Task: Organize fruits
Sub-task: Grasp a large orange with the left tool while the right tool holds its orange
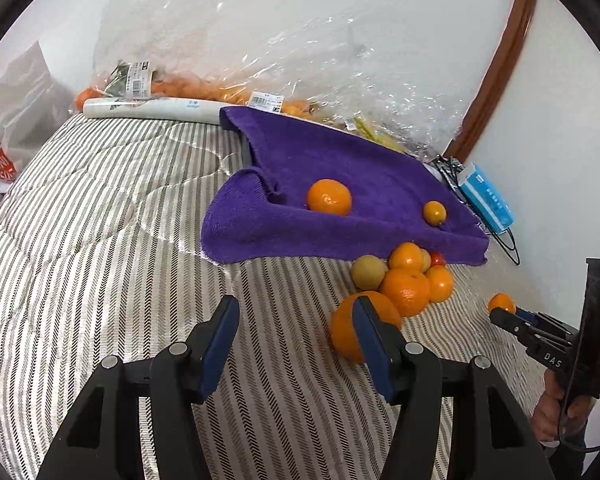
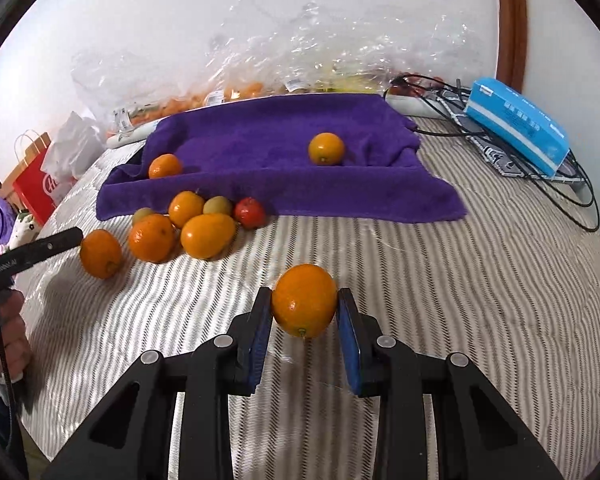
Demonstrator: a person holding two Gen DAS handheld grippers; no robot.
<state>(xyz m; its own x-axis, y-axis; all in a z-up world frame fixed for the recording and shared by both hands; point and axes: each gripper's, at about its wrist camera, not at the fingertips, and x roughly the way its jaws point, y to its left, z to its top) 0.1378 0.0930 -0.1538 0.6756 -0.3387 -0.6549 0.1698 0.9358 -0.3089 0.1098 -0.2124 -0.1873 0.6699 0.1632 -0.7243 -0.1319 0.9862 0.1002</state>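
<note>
A purple towel [image 1: 340, 168] [image 2: 284, 148] lies on the striped bed with two oranges on it, a larger one [image 1: 329, 197] [image 2: 165, 166] and a smaller one [image 1: 434, 212] [image 2: 326, 149]. A pile of oranges [image 1: 406, 290] [image 2: 180, 228] with a red fruit [image 2: 250, 212] sits at the towel's front edge. My left gripper [image 1: 296, 312] is open, its right finger in front of a big orange [image 1: 346, 332] [image 2: 100, 253]. My right gripper [image 2: 304, 304] [image 1: 504, 314] is shut on a small orange [image 2: 304, 300] [image 1: 501, 303].
Clear plastic bags of fruit [image 1: 260, 60] lean on the wall behind the towel. A white roll [image 1: 152, 108] lies beside them. A blue tissue pack [image 2: 518, 124] and black cables [image 2: 540, 168] lie at the right. Shopping bags [image 2: 36, 184] stand left of the bed.
</note>
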